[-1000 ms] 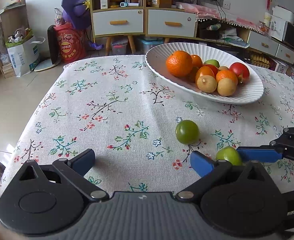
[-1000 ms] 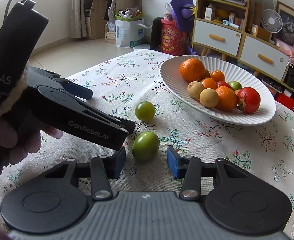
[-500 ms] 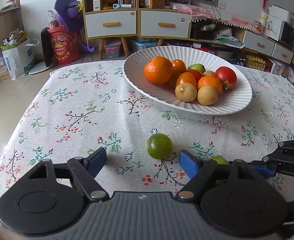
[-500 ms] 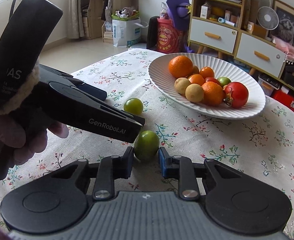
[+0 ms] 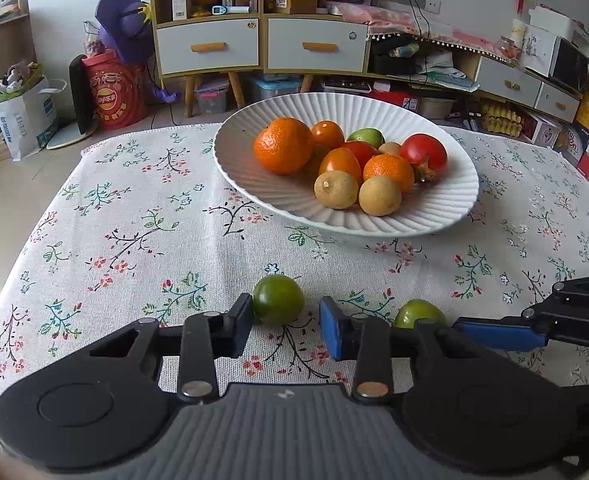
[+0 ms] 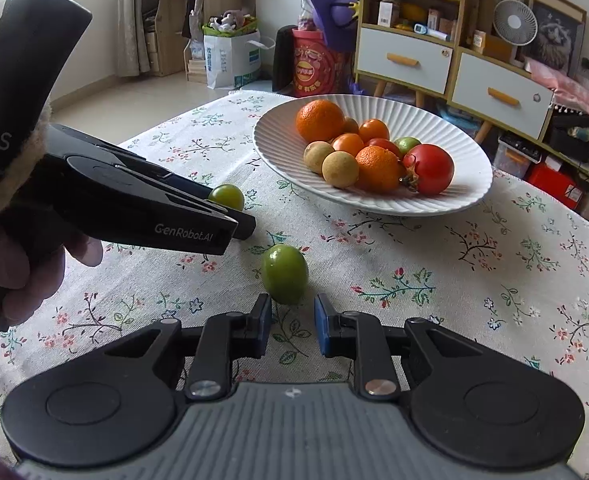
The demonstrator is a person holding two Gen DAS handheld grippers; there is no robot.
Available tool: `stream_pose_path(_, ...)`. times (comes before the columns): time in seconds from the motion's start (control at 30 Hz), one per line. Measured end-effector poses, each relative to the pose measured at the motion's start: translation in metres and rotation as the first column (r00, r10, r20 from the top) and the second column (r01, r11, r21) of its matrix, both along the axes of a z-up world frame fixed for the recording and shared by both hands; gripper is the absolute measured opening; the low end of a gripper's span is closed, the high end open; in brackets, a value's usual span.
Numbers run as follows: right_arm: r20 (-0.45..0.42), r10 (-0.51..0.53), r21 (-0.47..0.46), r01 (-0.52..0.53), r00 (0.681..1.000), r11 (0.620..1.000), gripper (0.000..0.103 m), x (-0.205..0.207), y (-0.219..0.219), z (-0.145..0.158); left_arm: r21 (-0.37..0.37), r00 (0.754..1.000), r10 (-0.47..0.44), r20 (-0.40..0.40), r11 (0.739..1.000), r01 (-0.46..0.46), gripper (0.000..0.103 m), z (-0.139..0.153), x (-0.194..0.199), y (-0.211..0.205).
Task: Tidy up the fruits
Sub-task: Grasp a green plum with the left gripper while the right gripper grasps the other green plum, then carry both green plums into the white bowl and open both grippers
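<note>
Flanking a green fruit (image 5: pixel 278 299), left claw (image 5: pixel 286 326) half-open.

Two loose green fruits on the floral tablecloth, apart from each other. Darker green fruit (image 5: pixel 278 299) (image 6: pixel 226 196) round, glossy, at 6 o'clock of the white ribbed plate (image 5: pixel 254 184) (image 6: pixel 470 184) in the left wrist view. Lighter green fruit (image 5: pixel 418 313) (image 6: pixel 285 274) slightly oval, at its 3 o'clock, partly hidden there. Plate holds a pile: big orange (image 5: pixel 283 145) (image 6: pixel 320 120), smaller orange ones, red tomato (image 5: pixel 423 156) (image 6: pixel 428 168) at the pile's 3 o'clock, two tan round fruits (image 5: pixel 336 189) (image 6: pixel 340 169) at 6 o'clock, one green at 12 o'clock.
</note>
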State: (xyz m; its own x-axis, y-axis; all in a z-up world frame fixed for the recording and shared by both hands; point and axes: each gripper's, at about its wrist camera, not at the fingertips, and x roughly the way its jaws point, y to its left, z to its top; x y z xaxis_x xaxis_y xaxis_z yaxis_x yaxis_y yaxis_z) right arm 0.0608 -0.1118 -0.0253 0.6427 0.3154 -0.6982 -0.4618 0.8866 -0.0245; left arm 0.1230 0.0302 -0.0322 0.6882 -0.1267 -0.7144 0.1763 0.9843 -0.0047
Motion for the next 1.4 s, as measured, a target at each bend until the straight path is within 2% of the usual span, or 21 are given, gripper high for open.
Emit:
stream_pose_path(0.07, -0.003, -0.002, 0.004, 0.002, 1.0, 1.0, 0.018, 0.0, -0.001, 0.001, 0.002, 1.0, -0.006, -0.004, 1.0, 0.006, 0.021, 0.001, 0.0, -0.002)
stream_pose_path(0.2, -0.009, -0.012, 0.006, 0.012, 1.0, 1.0, 0.018, 0.002, -0.004, 0.001, 0.003, 1.0, -0.008, -0.012, 1.0, 0.008, 0.02, 0.001, -0.002, -0.003)
stream_pose_path(0.37, -0.02, -0.021, 0.017, 0.022, 1.0, 1.0, 0.03, 0.005, -0.004, 0.001, 0.005, 1.0, -0.008, -0.016, 1.0, 0.008, 0.02, 0.002, -0.002, -0.002)
stream_pose_path(0.5, -0.017, 0.001, 0.037, 0.0, 1.0, 0.999, 0.032, 0.008, 0.005, 0.004, 0.013, 1.0, -0.001, -0.015, 1.0, 0.001, 0.02, 0.002, -0.002, 0.0)
stream_pose_path(0.57, -0.009, 0.011, 0.037, -0.011, 1.0, 0.999, 0.032, 0.009, 0.011, 0.005, 0.012, 1.0, -0.001, -0.015, 1.0, 0.001, 0.02, 0.002, -0.003, 0.001)
stream_pose_path(0.63, -0.005, 0.019, 0.034, -0.019, 1.0, 0.999, 0.026, 0.011, 0.014, 0.005, 0.015, 1.0, -0.002, -0.015, 1.0, 0.002, 0.02, 0.002, -0.003, 0.001)
stream_pose_path(1.07, 0.011, 0.019, 0.05, -0.02, 1.0, 0.999, 0.026, 0.007, 0.007, 0.014, 0.01, 1.0, -0.007, -0.007, 1.0, 0.007, 0.019, 0.009, -0.007, 0.007)
stream_pose_path(1.4, 0.054, -0.053, 0.109, 0.047, 0.997, 0.993, 0.026, 0.014, -0.015, 0.036, -0.057, 0.999, 0.032, 0.044, 0.998, -0.029, 0.019, 0.036, -0.012, 0.024)
